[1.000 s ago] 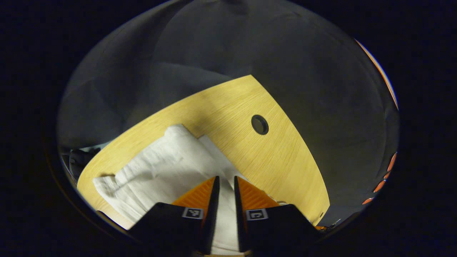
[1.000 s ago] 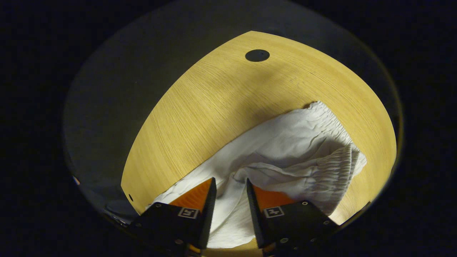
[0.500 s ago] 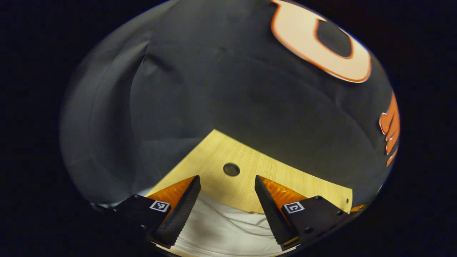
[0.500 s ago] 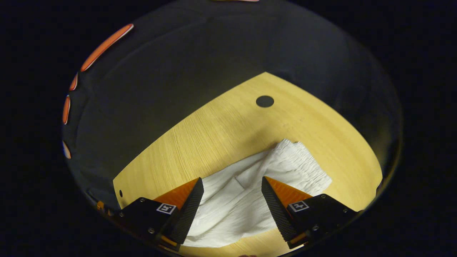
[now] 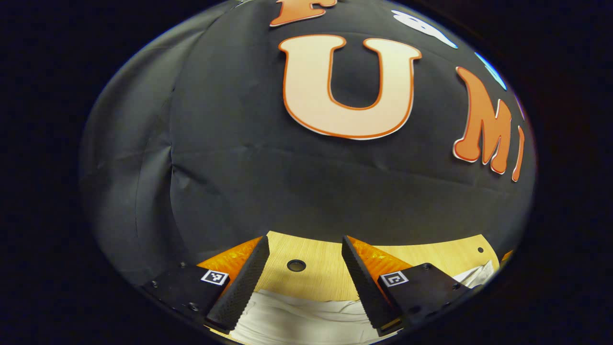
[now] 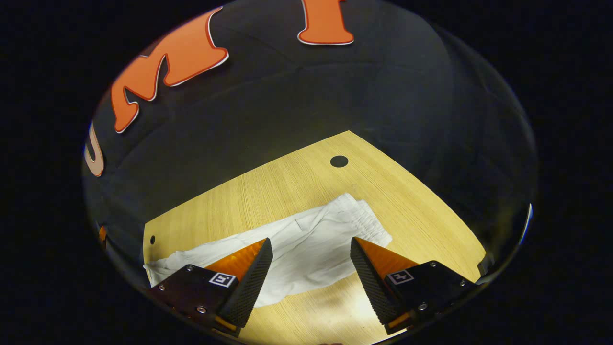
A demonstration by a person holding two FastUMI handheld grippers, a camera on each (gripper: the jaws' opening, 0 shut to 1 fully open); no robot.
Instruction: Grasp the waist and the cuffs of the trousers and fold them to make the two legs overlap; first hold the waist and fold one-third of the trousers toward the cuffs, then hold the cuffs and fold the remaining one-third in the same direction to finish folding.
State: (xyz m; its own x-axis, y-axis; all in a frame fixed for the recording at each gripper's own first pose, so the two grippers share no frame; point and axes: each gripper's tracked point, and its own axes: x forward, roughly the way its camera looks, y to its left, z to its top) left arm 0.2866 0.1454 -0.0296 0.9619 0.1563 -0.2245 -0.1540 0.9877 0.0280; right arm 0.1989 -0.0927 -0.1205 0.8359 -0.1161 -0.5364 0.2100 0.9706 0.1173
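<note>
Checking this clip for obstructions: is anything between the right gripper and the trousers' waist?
Nothing visible. The right gripper hangs open above the white trousers; the waistband lies bare on the wooden table.

Light wooden table (image 6: 297, 191) (small round hole (image 6: 339, 161)) before creased black cloth wall (image 5: 268, 177).

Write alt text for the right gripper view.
White trousers lie flat and lengthwise on a light wooden table, elastic waist at the right end. The right tongs are above them, open and holding nothing. A round dark hole sits in the tabletop beyond the trousers.
</note>
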